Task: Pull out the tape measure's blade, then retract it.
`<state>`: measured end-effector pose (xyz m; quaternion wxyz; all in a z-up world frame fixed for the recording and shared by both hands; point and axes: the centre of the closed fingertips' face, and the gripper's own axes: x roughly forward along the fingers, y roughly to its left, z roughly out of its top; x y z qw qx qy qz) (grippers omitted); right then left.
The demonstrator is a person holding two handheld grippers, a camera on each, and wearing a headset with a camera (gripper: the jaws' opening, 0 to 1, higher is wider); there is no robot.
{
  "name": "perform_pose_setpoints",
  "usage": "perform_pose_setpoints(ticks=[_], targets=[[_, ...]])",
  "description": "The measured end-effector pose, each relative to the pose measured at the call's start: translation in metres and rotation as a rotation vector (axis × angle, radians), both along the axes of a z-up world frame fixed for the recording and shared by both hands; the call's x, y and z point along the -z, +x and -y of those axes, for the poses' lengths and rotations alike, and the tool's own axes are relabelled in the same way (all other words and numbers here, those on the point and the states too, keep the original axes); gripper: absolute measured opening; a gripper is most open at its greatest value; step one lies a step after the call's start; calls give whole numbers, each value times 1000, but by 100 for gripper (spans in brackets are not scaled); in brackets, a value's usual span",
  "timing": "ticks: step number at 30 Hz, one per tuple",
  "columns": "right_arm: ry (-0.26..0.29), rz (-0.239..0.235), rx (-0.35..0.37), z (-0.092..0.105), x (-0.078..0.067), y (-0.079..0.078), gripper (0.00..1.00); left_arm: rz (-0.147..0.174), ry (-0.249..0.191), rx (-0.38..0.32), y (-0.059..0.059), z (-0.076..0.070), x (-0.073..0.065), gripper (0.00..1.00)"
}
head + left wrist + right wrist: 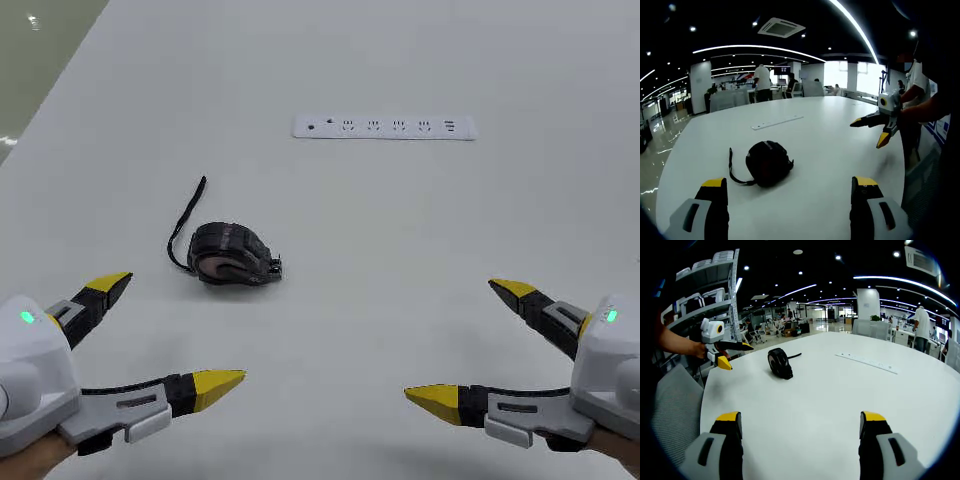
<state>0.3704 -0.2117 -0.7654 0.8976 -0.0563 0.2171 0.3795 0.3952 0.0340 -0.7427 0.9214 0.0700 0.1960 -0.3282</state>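
A black tape measure (231,254) with a black wrist strap (185,220) stands on the white table (400,230), its blade tip at the right side and no blade drawn out. It also appears as the tape measure (768,162) and the tape measure (779,362). My left gripper (170,330) hovers open near the table's front left, below and left of the tape. My right gripper (480,340) is open at the front right, well apart from it. Both hold nothing. Across the table each view catches the other side: the right gripper (871,131) and the left gripper (735,355).
A white power strip (384,127) lies flat at the far side of the table, also the power strip (777,122) and the power strip (866,362). The table edge runs along the far left, with floor beyond. People stand in the office background.
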Motion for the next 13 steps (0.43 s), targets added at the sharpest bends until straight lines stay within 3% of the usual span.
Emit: perform_pose_setpoints(ticks=[6, 10, 13], targets=[[0, -5, 0, 0, 1, 0, 100, 2, -6, 5, 1, 0, -1, 100], [-3, -5, 2, 1, 1, 0, 100, -25, -8, -10, 0, -2, 1, 100], [-6, -7, -1, 1, 2, -1, 100, -10, -8, -8, 1, -1, -2, 100]])
